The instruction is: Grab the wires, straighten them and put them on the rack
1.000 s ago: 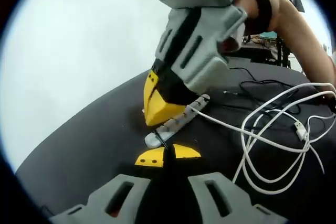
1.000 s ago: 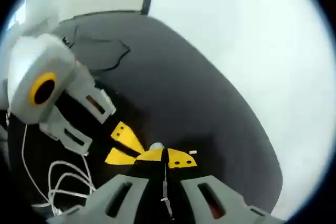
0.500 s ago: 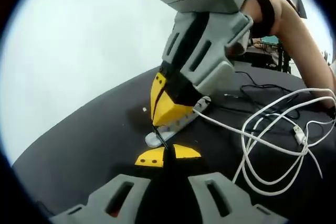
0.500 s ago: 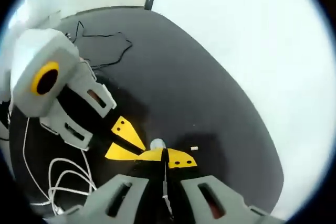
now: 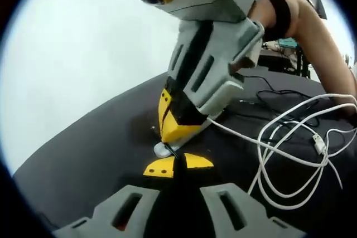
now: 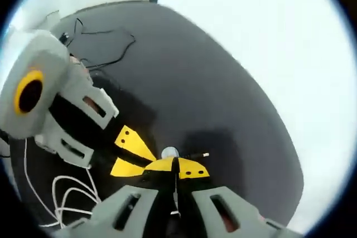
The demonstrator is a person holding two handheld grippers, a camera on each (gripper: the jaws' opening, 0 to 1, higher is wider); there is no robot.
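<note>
Both grippers are meeting at the pale rack (image 5: 162, 149) low in the centre of the left gripper view, on the black round table (image 5: 83, 165). The left gripper (image 5: 177, 165) is clenching a thin black wire (image 5: 170, 151) between its closed yellow tips, apparently to keep it taut. The right gripper (image 5: 174, 128) is coming down from the upper centre of that frame, tips together over the rack; in the right gripper view its own tips (image 6: 174, 168) are also pinching the dark wire (image 6: 194, 155), whose metal plug is poking out just right of the rack's rounded end (image 6: 169, 153). Holding at two close points is likely meant to press the wire into a slot. White wires (image 5: 290, 154) are lying looped at the right, awaiting handling.
</note>
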